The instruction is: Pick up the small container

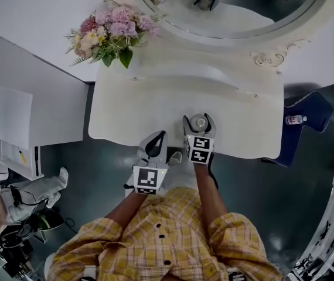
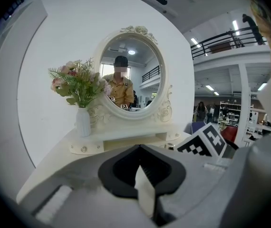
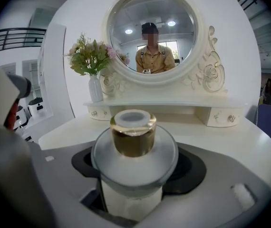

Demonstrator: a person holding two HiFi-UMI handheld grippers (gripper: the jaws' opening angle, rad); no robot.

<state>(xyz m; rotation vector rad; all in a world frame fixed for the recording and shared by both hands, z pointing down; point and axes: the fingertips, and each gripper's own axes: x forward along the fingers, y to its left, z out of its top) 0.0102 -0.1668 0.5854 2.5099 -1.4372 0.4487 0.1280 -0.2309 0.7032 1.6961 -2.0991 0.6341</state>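
The small container is a round clear glass jar with a gold cap. It stands near the front edge of the white dressing table. My right gripper has its jaws wide around the jar, one black pad against each side, so it is shut on it. My left gripper hovers just off the table's front edge, to the left of the right one. Its jaws meet at the tips with nothing between them.
A vase of pink flowers stands at the table's back left. An oval mirror with a low drawer shelf rises at the back. A blue seat with a small bottle is off the table's right end.
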